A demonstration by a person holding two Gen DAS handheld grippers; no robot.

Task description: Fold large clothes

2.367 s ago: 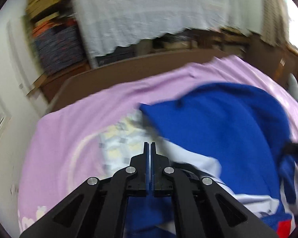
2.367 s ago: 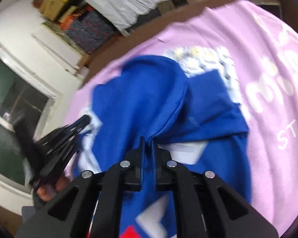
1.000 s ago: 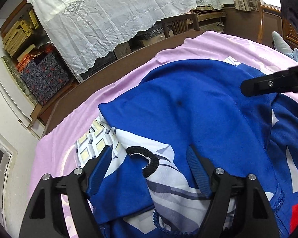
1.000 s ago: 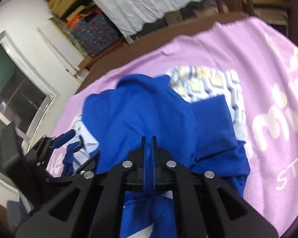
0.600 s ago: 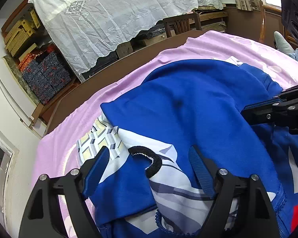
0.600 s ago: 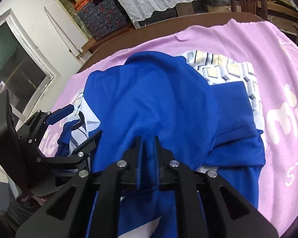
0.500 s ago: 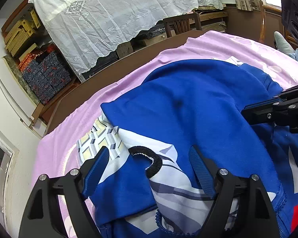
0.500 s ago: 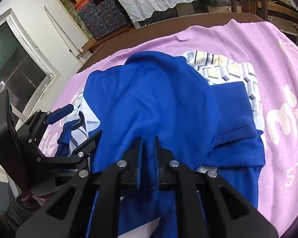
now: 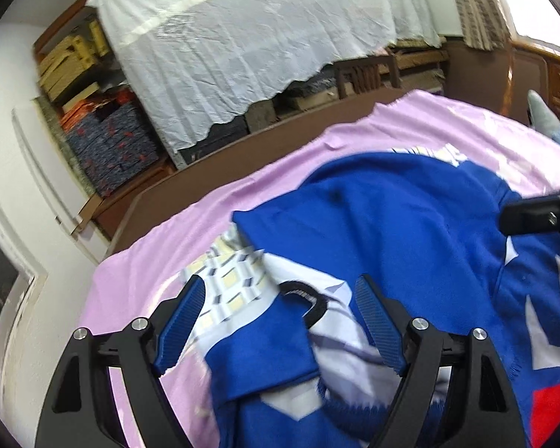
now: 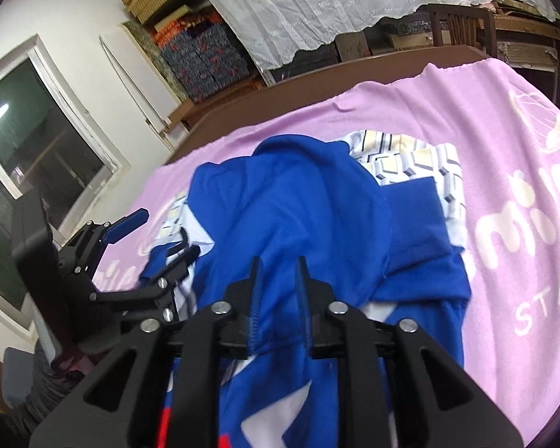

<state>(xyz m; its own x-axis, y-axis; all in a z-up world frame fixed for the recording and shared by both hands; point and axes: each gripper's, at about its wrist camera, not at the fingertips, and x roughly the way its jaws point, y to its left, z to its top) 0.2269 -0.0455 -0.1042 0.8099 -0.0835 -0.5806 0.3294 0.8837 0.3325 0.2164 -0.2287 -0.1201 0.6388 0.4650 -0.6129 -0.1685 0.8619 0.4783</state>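
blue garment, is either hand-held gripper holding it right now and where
Neither seems to hold the blue garment. The left hand-held gripper is wide open over the collar; the right hand-held gripper has parted, with fabric lying loose between its fingers.

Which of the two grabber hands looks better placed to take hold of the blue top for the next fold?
Probably the left gripper: its jaws are spread wide over the blue top at the black neckline. The right gripper has parted only slightly, with blue cloth between its fingers.
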